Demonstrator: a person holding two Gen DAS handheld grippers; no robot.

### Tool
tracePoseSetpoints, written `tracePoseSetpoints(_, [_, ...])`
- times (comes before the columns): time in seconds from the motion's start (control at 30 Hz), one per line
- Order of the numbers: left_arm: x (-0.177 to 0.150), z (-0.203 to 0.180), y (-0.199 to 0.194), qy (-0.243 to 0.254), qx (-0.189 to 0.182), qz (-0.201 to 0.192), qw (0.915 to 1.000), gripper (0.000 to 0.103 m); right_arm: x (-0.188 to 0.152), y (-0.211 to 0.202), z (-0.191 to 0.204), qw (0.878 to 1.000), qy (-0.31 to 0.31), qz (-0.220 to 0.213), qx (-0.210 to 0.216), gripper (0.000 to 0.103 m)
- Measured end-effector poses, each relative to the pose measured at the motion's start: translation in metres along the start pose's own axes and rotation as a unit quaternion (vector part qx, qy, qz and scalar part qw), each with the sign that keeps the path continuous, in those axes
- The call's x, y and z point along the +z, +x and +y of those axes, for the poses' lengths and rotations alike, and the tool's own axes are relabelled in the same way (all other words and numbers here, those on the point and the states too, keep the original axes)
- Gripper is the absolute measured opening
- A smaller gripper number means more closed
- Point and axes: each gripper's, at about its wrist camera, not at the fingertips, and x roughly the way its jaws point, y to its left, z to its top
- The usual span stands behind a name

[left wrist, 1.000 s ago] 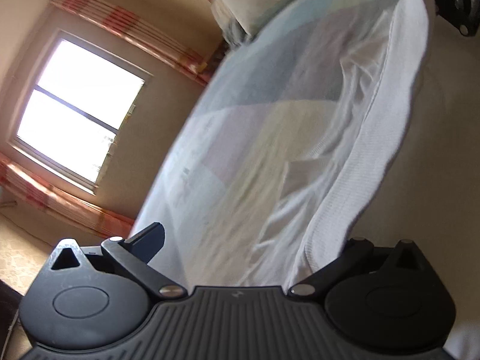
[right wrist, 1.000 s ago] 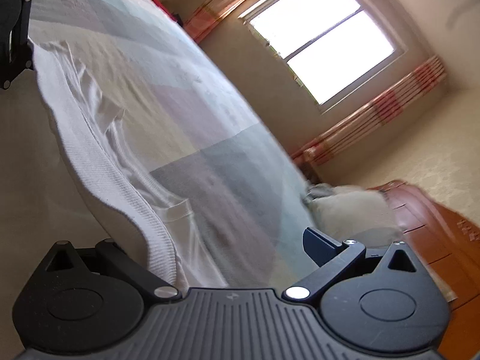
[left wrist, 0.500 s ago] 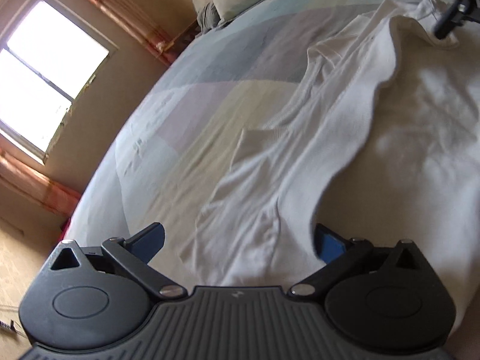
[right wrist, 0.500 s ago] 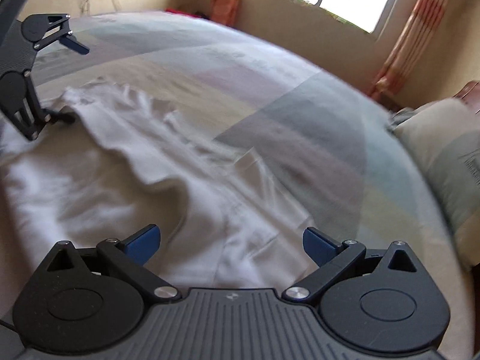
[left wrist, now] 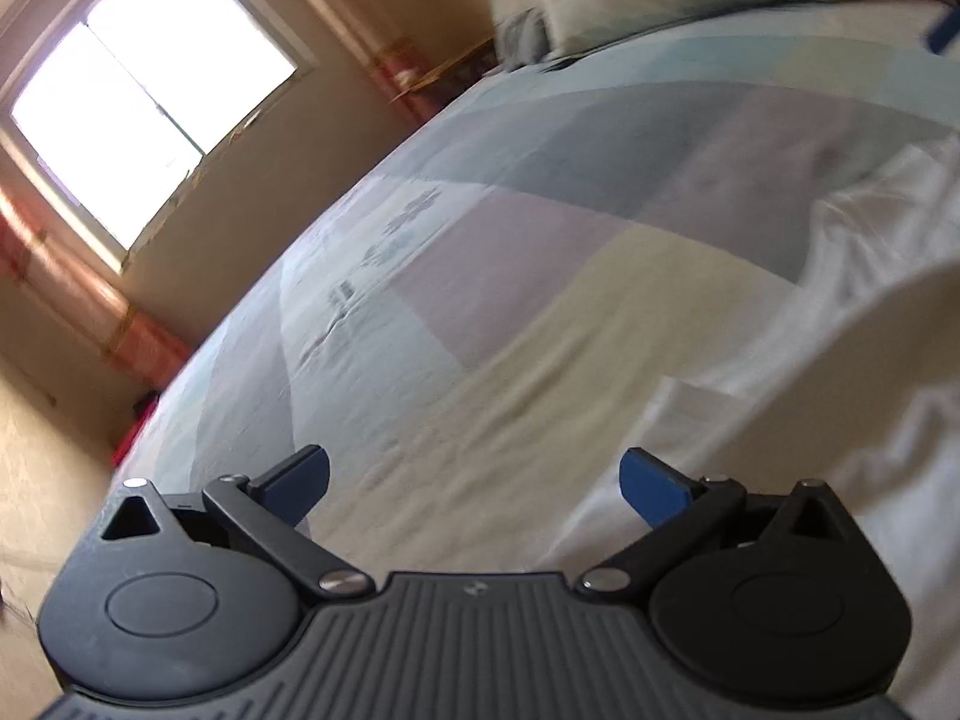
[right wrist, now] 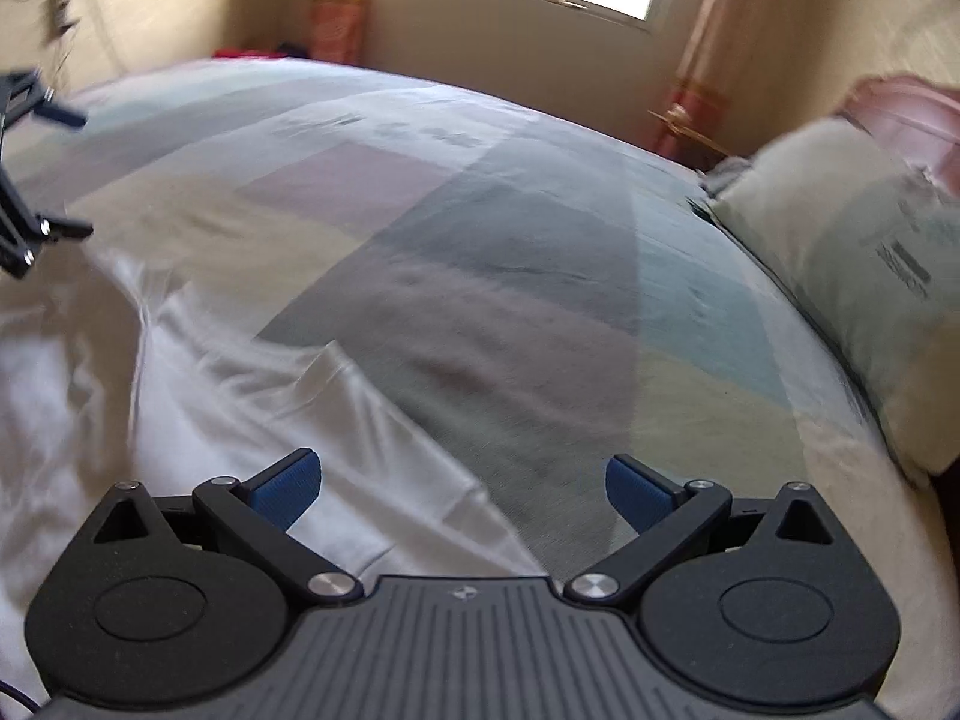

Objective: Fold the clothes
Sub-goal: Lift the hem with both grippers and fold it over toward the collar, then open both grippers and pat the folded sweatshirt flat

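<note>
Hovering over the bed point(left wrist: 480, 300), left hand-held gripper point(left wrist: 474, 480) gapes, empty. White shirt point(right wrist: 180, 372) lies rumpled on the bedspread, one fold apparently laid, sleeve point(right wrist: 384, 420) loose. Right hand-held gripper point(right wrist: 459, 483) also released. Folding looks early; squaring remains.

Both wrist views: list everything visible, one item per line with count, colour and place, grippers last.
White garment: one, white, rumpled on the near side of the bed.
Bedspread: one, pastel patchwork of grey, pink, yellow and blue, covering the bed.
Pillow: one, pale greenish, at the head of the bed.
Window: one, bright, on the far wall.
Curtains: orange-red patterned, beside the window.
Left gripper: black with blue pads, open, empty, over the bedspread.
Right gripper: black with blue pads, open, empty, over the garment's edge.
</note>
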Motion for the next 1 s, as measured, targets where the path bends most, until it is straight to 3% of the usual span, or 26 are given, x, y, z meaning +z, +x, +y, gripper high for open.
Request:
tracePoseSetpoints(0.1, [-0.005, 0.013, -0.005, -0.053, -0.021, 0.003, 0.9984, 0.102, 0.001, -0.018, 0.002, 0.999, -0.008, -0.016, 0.037, 0.103])
tracePoseSetpoints(0.2, [-0.016, 0.017, -0.017, -0.092, -0.063, 0.014, 0.9937, 0.102, -0.012, -0.038, 0.022, 0.993, -0.083, -0.015, 0.081, 0.103])
tracePoseSetpoints(0.33, [-0.033, 0.002, -0.041, -0.084, -0.136, 0.037, 0.9864, 0.102, -0.037, -0.053, 0.045, 0.973, -0.187, 0.021, 0.13, 0.103])
tracePoseSetpoints(0.43, [-0.043, -0.019, -0.057, -0.063, -0.179, 0.047, 0.9808, 0.102, -0.053, -0.045, 0.061, 0.959, -0.253, 0.058, 0.111, 0.103])
tracePoseSetpoints(0.5, [-0.043, -0.035, -0.063, -0.043, -0.192, 0.047, 0.9793, 0.102, -0.055, -0.038, 0.063, 0.959, -0.263, 0.064, 0.088, 0.103])
tracePoseSetpoints(0.6, [-0.042, -0.048, -0.063, -0.031, -0.2, 0.05, 0.978, 0.102, -0.042, -0.037, 0.045, 0.974, -0.209, 0.04, 0.084, 0.103])
tracePoseSetpoints(0.73, [-0.039, -0.05, -0.055, -0.042, -0.2, 0.057, 0.9773, 0.102, -0.023, -0.029, -0.001, 0.995, -0.081, 0.014, 0.052, 0.103])
tracePoseSetpoints(0.8, [-0.038, -0.047, -0.051, -0.055, -0.198, 0.06, 0.9768, 0.102, -0.019, -0.024, -0.023, 0.999, -0.03, 0.008, 0.024, 0.103])
tracePoseSetpoints(0.93, [-0.041, -0.038, -0.048, -0.094, -0.212, 0.059, 0.971, 0.102, -0.02, -0.032, -0.038, 1.0, 0.021, -0.006, 0.01, 0.103])
tracePoseSetpoints(1.0, [-0.042, -0.036, -0.049, -0.112, -0.225, 0.051, 0.9665, 0.102, -0.022, -0.04, -0.032, 0.999, 0.023, -0.016, 0.041, 0.103])
